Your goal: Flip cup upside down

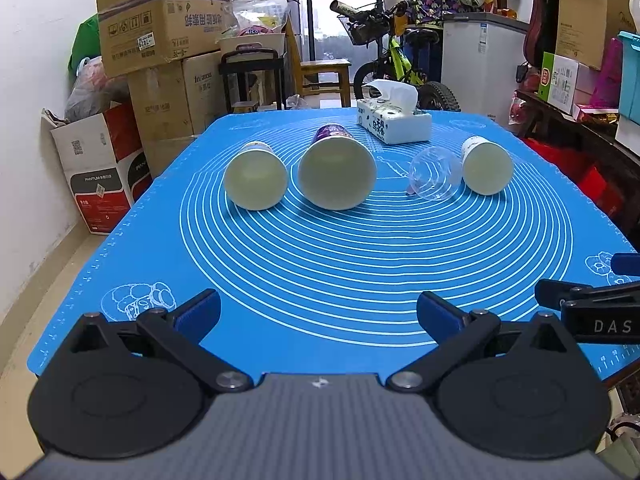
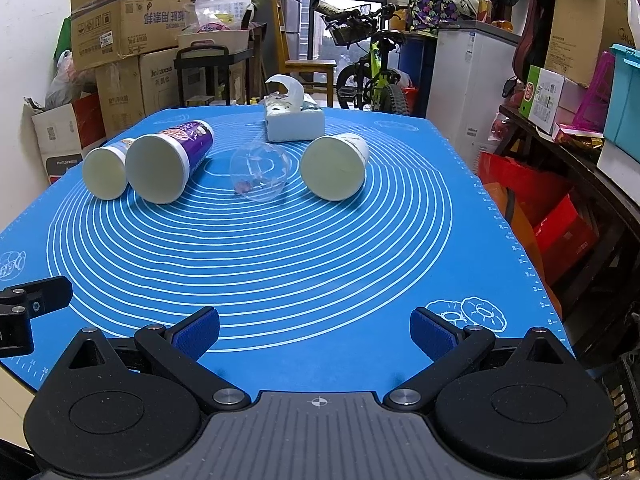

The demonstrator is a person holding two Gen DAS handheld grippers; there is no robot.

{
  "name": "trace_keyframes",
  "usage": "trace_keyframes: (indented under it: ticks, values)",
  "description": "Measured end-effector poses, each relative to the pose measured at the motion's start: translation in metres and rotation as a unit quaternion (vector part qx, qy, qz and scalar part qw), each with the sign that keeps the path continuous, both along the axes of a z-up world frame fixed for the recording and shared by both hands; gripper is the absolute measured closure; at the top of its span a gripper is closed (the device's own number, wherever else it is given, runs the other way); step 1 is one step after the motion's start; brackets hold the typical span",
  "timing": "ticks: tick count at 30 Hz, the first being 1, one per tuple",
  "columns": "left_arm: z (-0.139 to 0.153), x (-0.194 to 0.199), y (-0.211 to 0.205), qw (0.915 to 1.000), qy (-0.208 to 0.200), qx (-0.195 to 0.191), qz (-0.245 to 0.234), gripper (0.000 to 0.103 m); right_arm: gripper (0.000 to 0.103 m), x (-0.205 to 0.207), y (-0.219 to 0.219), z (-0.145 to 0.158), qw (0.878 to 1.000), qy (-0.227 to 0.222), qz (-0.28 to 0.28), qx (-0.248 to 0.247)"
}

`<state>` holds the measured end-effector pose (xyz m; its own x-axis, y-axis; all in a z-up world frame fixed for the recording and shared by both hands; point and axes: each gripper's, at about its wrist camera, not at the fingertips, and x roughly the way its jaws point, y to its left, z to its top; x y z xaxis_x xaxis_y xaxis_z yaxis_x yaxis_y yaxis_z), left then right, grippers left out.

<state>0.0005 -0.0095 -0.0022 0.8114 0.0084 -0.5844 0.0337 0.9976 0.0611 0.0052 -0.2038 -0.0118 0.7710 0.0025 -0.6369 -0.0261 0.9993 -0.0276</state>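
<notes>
From the left wrist view, the left gripper (image 1: 318, 312) sits low over the near edge of the blue mat (image 1: 320, 280), level and aimed straight across it, with its fingers spread wide and nothing between them. Four cups lie on their sides in a row well ahead of the fingertips, all with their mouths turned toward the camera and their long axes running away from it. A small paper cup (image 1: 256, 180) lies ahead of the left finger, a large purple cup (image 1: 337, 174) is just beside it and roughly ahead of the gap, a clear plastic cup (image 1: 435, 174) lies ahead of the right finger, and another small paper cup (image 1: 487, 165) is right next to that, further right. A tissue box (image 1: 394, 122) stands behind the row. Part of the right gripper (image 1: 592, 308) shows at the right edge.

From the right wrist view, the right gripper (image 2: 315, 332) is likewise low, level and wide open, gripping nothing. The clear plastic cup (image 2: 259, 172) lies far ahead, slightly left of the gap, mouth toward the camera. The right-hand paper cup (image 2: 334, 168) lies ahead, a little right of centre, its base pointing back and to the right. The large purple cup (image 2: 164, 166) and the small paper cup (image 2: 106, 173) touch each other beyond the left finger, bases pointing back and to the right. The tissue box (image 2: 294, 122) stands behind them.
</notes>
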Motion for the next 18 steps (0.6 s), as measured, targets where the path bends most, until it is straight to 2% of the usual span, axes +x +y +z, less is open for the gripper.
trace_keyframes:
  ticks: [18]
  values:
    - [-0.0019, -0.0011, -0.002, 1.0, 0.001, 0.005, -0.004, 0.0, 0.002, 0.0018, 0.0004, 0.0014, 1.0, 0.0, -0.001, 0.0]
